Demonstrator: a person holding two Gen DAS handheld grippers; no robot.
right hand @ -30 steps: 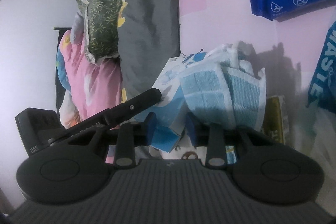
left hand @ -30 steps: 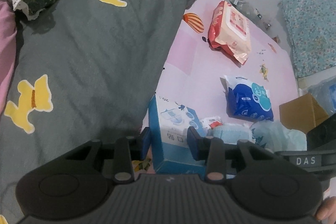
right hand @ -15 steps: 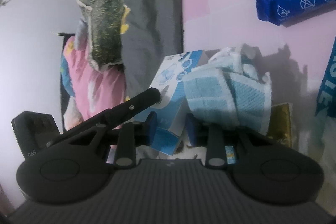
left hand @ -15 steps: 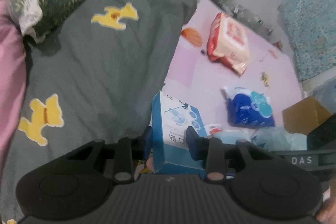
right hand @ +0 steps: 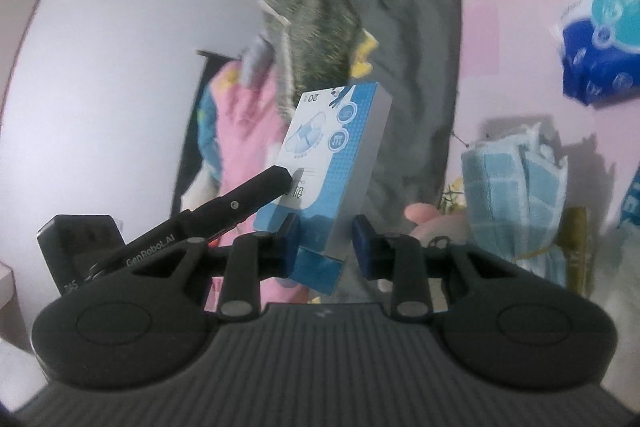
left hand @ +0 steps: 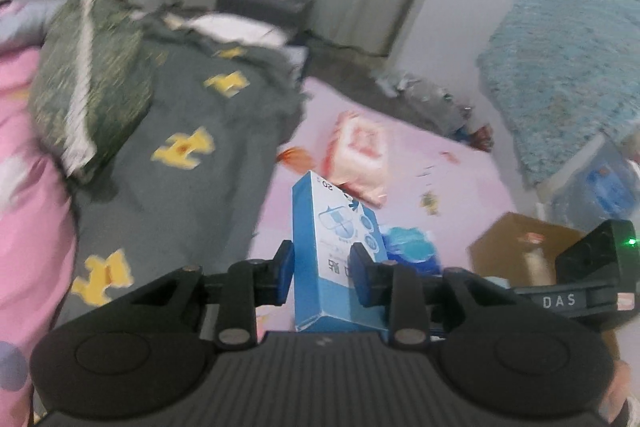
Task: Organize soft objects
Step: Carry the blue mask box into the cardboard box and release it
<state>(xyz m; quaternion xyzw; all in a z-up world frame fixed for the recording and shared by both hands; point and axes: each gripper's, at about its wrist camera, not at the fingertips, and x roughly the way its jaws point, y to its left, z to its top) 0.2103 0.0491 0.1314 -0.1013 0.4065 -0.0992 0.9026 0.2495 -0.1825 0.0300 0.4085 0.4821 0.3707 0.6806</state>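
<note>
- The left gripper (left hand: 322, 277) has the blue-and-white mask box (left hand: 334, 255) between its blue pads, clamped across the narrow sides near the bottom end; its jaws have just been closing a little on it.
- The right gripper (right hand: 322, 241) pinches the same box (right hand: 332, 167) near its lower end, jaws close together, so both claws bear it in the air above the pink sheet (left hand: 460, 183).
- The box looks like thin card: light, stiff along the edges, easily dented on the broad faces. My judgement is that a low grip across the narrow sides suits it, with gentle pressure.
- Just beyond, the folded blue checked towel (right hand: 516, 195) lies on the sheet, soft and floppy.
- Farther off lie the blue wipes pack (right hand: 600, 63) and the pink wipes pack (left hand: 360, 159), both squashy and probably slippery.
</note>
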